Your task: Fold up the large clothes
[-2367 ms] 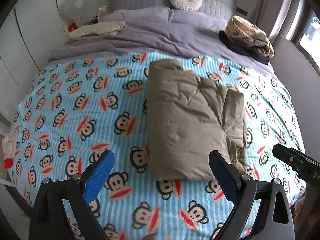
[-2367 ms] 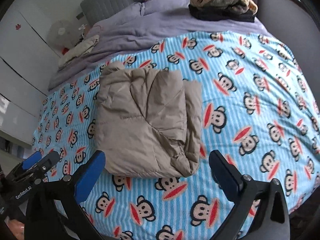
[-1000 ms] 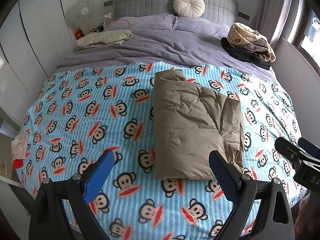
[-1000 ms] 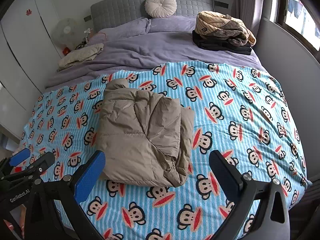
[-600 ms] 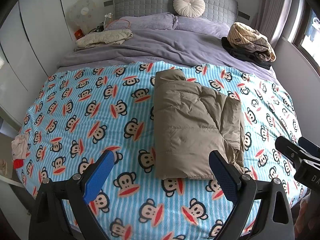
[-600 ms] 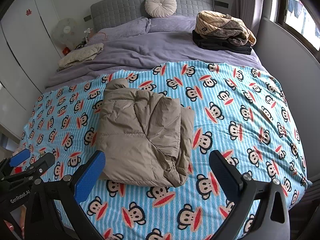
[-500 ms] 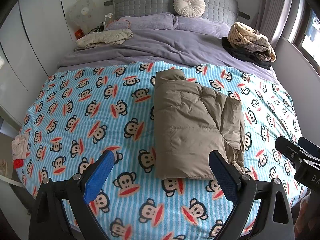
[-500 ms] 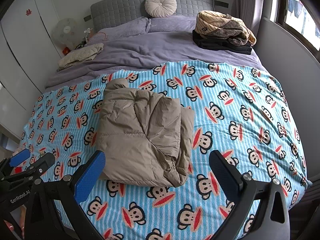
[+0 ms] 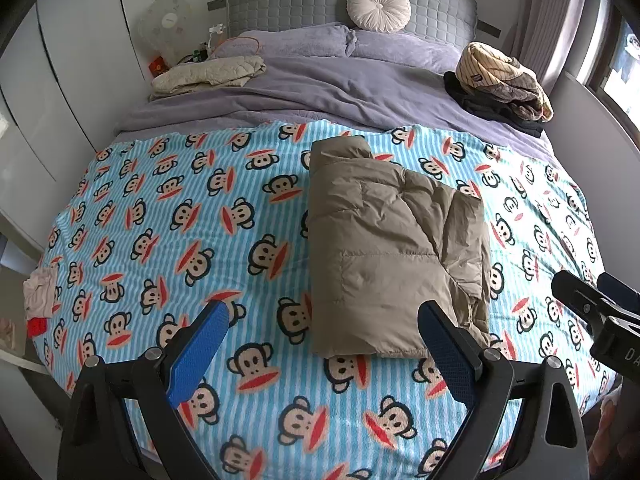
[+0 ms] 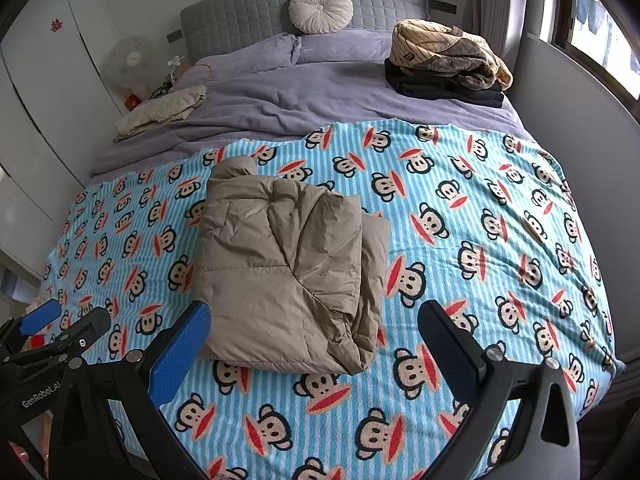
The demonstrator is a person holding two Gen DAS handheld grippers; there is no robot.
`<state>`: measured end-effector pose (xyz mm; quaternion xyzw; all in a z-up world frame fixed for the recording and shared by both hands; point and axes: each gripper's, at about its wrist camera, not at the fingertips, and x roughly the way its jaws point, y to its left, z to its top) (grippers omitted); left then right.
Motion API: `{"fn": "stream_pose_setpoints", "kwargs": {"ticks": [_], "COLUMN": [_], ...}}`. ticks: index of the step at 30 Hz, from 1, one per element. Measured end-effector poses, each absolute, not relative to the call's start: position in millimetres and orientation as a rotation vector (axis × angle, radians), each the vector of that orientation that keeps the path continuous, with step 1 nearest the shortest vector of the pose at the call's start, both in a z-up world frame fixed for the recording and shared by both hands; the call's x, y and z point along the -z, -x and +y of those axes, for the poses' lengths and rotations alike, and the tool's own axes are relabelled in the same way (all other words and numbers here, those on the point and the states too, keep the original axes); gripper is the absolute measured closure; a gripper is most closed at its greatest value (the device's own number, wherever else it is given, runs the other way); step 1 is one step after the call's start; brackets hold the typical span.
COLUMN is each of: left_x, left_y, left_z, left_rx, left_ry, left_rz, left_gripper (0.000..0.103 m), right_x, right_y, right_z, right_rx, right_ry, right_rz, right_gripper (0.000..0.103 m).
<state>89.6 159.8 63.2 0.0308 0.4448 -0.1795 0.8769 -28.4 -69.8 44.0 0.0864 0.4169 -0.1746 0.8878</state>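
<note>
A tan puffer jacket (image 9: 384, 248) lies folded into a thick rectangle on the blue monkey-print blanket (image 9: 160, 216); it also shows in the right wrist view (image 10: 288, 268). My left gripper (image 9: 320, 348) is open and empty, held back above the bed's near edge. My right gripper (image 10: 312, 344) is open and empty, also held back near the foot of the bed. Neither touches the jacket. The right gripper also shows at the right edge of the left wrist view (image 9: 592, 304), and the left gripper at the lower left of the right wrist view (image 10: 60, 328).
A pile of folded clothes (image 9: 500, 80) sits at the back right on the purple duvet (image 9: 320, 92). A cream garment (image 9: 208, 76) lies at the back left. A round cushion (image 9: 378, 8) leans on the headboard. White wardrobes stand left, a grey wall right.
Over 2.4 seconds both grippers pulled back and up from the jacket, so more of the bed shows. In the last second nothing has visibly moved.
</note>
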Motion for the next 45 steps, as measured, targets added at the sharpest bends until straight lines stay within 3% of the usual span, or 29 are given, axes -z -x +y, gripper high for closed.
{"fn": "stream_pose_setpoints", "kwargs": {"ticks": [45], "left_x": [-58.8], "left_y": [-92.2], "left_z": [161.9], "left_rx": [0.369], "left_ry": [-0.066], "left_rz": [0.926], "left_gripper": [0.007], "right_x": [-44.2], "right_y": [26.8], "right_z": [-72.7], "right_rx": [0.356], "right_ry": [-0.180], "right_rz": [0.872], "right_gripper": [0.000]}}
